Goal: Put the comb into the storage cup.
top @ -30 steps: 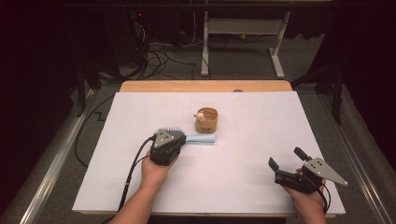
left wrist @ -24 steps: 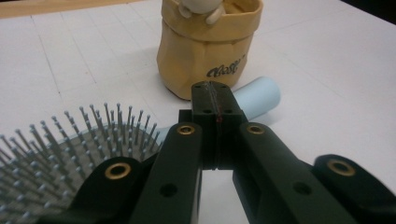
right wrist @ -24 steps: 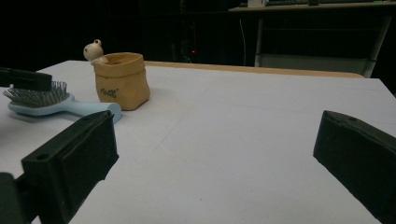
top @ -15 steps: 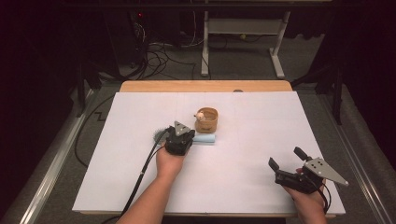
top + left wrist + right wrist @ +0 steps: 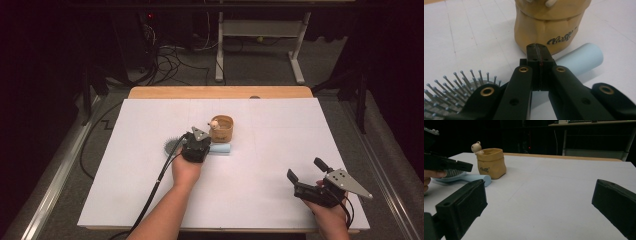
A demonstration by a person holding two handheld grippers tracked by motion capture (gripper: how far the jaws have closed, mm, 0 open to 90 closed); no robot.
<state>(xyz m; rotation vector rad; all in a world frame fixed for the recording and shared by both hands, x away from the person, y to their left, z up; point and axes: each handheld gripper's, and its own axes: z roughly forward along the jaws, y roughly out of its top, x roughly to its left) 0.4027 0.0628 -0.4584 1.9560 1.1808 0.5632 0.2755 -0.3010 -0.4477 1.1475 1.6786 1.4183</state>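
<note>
Moved forward since a moment ago: left gripper [image 5: 199, 140], now right over the hairbrush [image 5: 172, 147], up close to the little tan pot [image 5: 222, 129]. Right gripper [image 5: 306, 172] same spot as before, near the front right corner of the white surface [image 5: 280, 125].

Left gripper [image 5: 539, 51] clenched tight, both black jaws pressed flat together with nothing between them. Tips pointing at the pot [image 5: 550, 23], just short of its side. Under the jaws, the pale blue handle of the hairbrush [image 5: 584, 58], lying flat and running off to one side. Beside the jaws, the round head of the brush with lots of thin grey pins sticking up, each with a small ball on top. Can't tell if the jaws touch the handle or just hang above it.

Pot shaped like a small sack, with dark writing on its side and a tiny white bear [image 5: 476, 147] peeking over the rim. Pot [image 5: 491, 163] just behind the hairbrush [image 5: 471, 179] handle, maybe touching it.

Right gripper [image 5: 539, 202] released, jaws spread wide apart, holding nothing, low over the bare surface [image 5: 564, 195]. Well apart from the pot and the brush. Hand [image 5: 332, 215] wrapped around its back end.

Past the surface, a dark floor with cables [image 5: 172, 60] and a white stand [image 5: 260, 40].
</note>
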